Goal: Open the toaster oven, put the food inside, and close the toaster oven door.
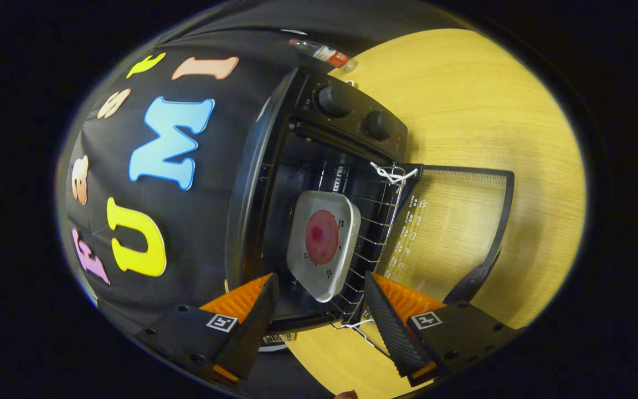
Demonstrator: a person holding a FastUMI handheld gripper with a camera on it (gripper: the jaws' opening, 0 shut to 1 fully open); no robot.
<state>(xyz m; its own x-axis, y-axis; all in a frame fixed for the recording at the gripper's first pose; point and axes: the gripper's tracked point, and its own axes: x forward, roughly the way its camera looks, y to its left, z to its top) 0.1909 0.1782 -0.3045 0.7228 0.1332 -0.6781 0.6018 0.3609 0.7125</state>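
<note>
The claw (319,318) is hovering with fingers spread apart, gripping nothing, before the toaster oven (274,183), whose door (452,233) is lying open; the food plate (323,244) is sitting on its rack (377,221).

Wooden table (479,105): light yellow top with fine grain, filling the right side and lower centre of the frame. Directly on it:

- Toaster oven (346,119), black, centre of the frame, two round knobs on its control panel. Door (452,221) swung fully open, lying out over the table at centre right; wood grain shows through its glass.
- Plastic bottle (322,52), red label, lying at the top centre by the table's far edge, behind the oven. Whether it rests on the table or against the cloth wall cannot be told.
</note>
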